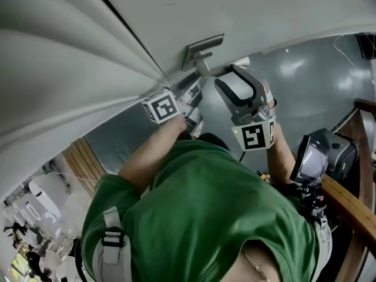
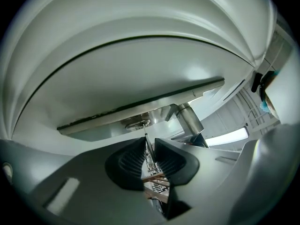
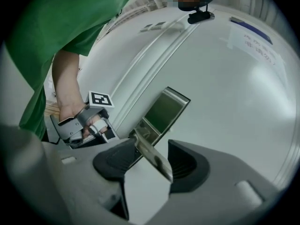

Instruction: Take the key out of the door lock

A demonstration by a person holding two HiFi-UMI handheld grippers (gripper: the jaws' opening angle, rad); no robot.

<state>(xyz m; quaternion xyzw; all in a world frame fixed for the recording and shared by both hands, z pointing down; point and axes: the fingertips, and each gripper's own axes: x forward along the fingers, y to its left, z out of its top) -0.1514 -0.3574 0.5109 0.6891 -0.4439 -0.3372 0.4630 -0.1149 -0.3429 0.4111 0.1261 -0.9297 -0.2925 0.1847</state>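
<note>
A metal lock plate (image 1: pixel 202 49) with a lever handle (image 1: pixel 205 68) sits on the pale grey door (image 1: pixel 264 16). In the left gripper view a thin key (image 2: pixel 147 146) sticks out of the keyhole (image 2: pixel 138 124) and runs edge-on between my pads. My left gripper (image 2: pixel 149 156) is shut on the key, right under the plate (image 2: pixel 103 121). My right gripper (image 3: pixel 152 163) stands open, with the flat handle lever (image 3: pixel 152 156) slanting across the gap and the pads apart from it. The head view shows both grippers, left (image 1: pixel 189 93) and right (image 1: pixel 226 78), close together at the lock.
The door's edge and frame (image 1: pixel 126 31) run diagonally to the left of the lock. A wooden railing (image 1: pixel 352 204) and a camera rig (image 1: pixel 320 154) stand at the right. A printed notice (image 3: pixel 255 39) is stuck on the door. The person's green-shirted body (image 1: pixel 205 216) fills the foreground.
</note>
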